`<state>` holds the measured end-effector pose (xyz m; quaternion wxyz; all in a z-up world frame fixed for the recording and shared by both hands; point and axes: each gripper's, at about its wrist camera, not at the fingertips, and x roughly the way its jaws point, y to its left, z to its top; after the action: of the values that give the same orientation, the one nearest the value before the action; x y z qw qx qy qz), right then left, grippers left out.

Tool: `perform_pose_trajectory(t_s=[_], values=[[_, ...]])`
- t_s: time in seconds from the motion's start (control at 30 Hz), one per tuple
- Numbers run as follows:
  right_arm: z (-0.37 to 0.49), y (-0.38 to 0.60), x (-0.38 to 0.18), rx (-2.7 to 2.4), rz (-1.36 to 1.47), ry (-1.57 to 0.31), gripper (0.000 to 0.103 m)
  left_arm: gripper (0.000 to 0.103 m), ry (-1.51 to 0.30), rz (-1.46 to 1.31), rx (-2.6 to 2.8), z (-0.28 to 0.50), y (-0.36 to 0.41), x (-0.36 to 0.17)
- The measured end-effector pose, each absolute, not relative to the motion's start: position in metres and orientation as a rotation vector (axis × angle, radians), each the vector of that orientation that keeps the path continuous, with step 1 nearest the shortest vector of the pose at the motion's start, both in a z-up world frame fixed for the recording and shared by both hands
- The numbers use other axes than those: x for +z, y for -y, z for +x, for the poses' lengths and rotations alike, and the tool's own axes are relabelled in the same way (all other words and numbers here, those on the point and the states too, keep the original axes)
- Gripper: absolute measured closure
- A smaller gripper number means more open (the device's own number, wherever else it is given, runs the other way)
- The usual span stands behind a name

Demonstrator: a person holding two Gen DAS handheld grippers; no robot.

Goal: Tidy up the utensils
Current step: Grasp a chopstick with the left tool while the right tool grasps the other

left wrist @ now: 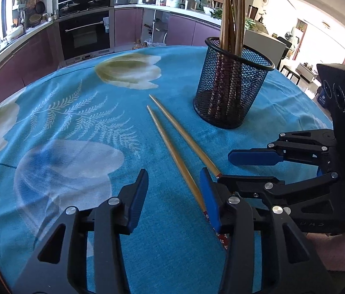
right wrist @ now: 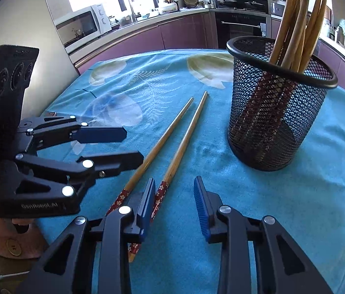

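Observation:
Two wooden chopsticks point(left wrist: 176, 144) with red flowered handles lie side by side on the blue cloth, also in the right wrist view point(right wrist: 172, 144). A black mesh cup point(left wrist: 231, 83) holds several upright chopsticks and stands behind them; it also shows in the right wrist view point(right wrist: 277, 103). My left gripper point(left wrist: 173, 191) is open and empty, its right finger beside the chopstick handles. My right gripper point(right wrist: 175, 201) is open and empty, its left finger over the handles. Each gripper shows in the other's view, the right one point(left wrist: 224, 164) and the left one point(right wrist: 133, 144).
A blue flowered tablecloth point(left wrist: 74, 127) covers the table. Kitchen counters, an oven point(left wrist: 84, 36) and a microwave point(right wrist: 82, 27) stand beyond the table's far edge.

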<state>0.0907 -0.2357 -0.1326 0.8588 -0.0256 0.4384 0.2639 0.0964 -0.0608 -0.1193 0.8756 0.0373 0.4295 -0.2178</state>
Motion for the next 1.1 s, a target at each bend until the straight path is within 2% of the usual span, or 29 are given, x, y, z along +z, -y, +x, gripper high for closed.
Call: perform_pose_trajectory(t_s=[0.1,0.3,0.53,0.83,1.1], values=[[0.093,0.236,-0.133,0.556,-0.053,-0.922,0.073,0.067,-0.915,0.088,-0.447,0.099,0.064,-0.123],[0.096,0.237,-0.132,0.559,-0.052,-0.920,0.074,0.068,-0.924,0.078,-0.445,0.103,0.063,-0.126],[0.106,0.236,-0.133,0.550,-0.046,-0.916,0.076,0.076,-0.927,0.082,-0.422,0.109,0.061,-0.126],[0.123,0.226,-0.134,0.532,-0.048,-0.900,0.079,0.083,-0.935,0.075,-0.420,0.124,0.057,-0.127],[0.130,0.233,-0.135,0.517,0.009,-0.902,0.094,0.089,-0.937,0.043,-0.400,0.131,0.056,-0.127]])
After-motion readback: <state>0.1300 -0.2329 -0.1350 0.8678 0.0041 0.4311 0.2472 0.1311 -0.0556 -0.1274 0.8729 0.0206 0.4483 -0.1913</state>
